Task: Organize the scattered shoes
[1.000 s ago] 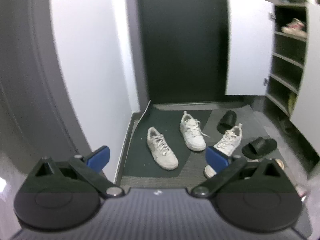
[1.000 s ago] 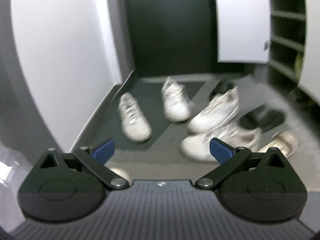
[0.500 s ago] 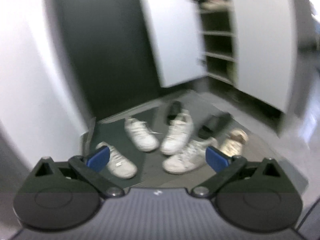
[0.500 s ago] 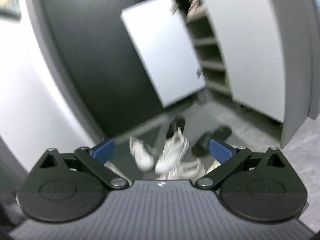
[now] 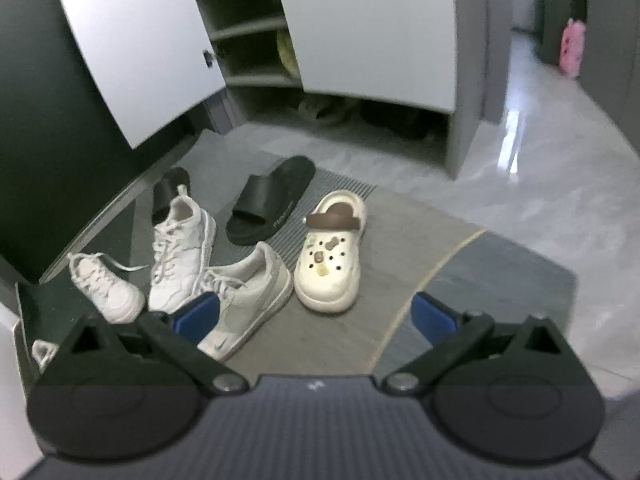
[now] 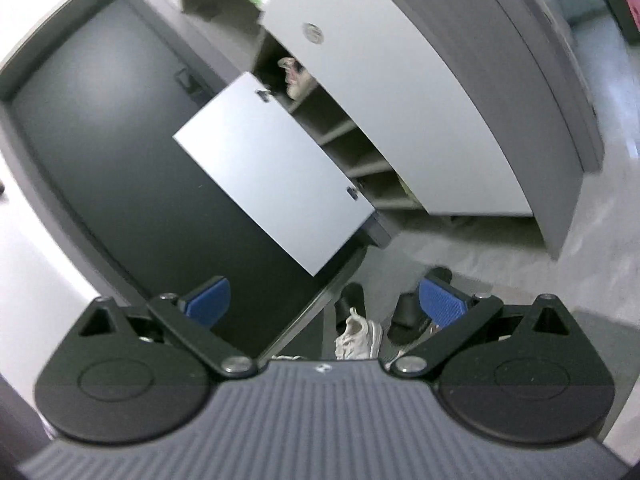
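Observation:
Several shoes lie scattered on the floor mat [image 5: 472,276]. A cream clog [image 5: 330,256] with a brown strap lies in the middle, a black slide [image 5: 272,200] behind it. Three white sneakers sit to the left: the nearest [image 5: 248,296], a middle one [image 5: 180,252] and a far left one [image 5: 104,284]. A second black slide [image 5: 170,192] lies half hidden behind the middle sneaker. My left gripper [image 5: 316,316] hangs open above the mat, empty. My right gripper [image 6: 326,300] is open and empty, tilted up toward the cabinet; a white sneaker [image 6: 356,336] shows low between its fingers.
An open shoe cabinet [image 5: 248,28] with shelves stands behind the shoes, its white door [image 5: 132,40] swung out to the left. A shoe [image 6: 296,76] rests on an upper shelf. A dark entrance door [image 6: 104,152] is at left. A shiny tiled floor [image 5: 540,152] runs off to the right.
Both grippers have swung to the right and come closer to the shoes. The left view now takes in the cream clog and cabinet; the right view has tilted upward. Both stay open.

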### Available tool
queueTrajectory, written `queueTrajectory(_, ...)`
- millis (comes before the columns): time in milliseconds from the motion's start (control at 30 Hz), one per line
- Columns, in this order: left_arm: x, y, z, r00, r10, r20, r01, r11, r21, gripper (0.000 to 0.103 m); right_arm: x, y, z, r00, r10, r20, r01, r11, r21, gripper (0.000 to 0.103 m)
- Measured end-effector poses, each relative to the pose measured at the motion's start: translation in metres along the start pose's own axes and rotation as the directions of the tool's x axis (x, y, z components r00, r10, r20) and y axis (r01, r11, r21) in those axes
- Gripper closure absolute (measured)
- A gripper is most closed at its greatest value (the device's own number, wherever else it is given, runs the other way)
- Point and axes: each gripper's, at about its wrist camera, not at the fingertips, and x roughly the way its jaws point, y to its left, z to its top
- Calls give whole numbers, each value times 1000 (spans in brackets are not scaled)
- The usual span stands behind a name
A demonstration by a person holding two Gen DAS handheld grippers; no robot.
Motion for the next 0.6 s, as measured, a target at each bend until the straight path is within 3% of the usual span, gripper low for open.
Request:
queueTrajectory(200, 122, 7, 10, 996, -86, -39, 82, 993, -84, 0, 36, -24, -2, 994, -95, -48, 103, 971, 214, 0)
queueTrajectory(300, 178, 3, 20, 995, -93, -38, 91, 995, -43, 0, 64, -31, -7, 980, -151, -130, 182, 943, 279, 0)
queueTrajectory(433, 241, -5, 37, 999, -31, -31, 31, 1000, -3, 0, 99, -29, -11, 963, -172, -207, 223, 942, 251, 0)
queueTrajectory(600, 300, 0, 44, 991, -86, -99, 87, 996, 0, 0, 134, -35, -10, 936, -235, -264, 299, 924, 239, 0)
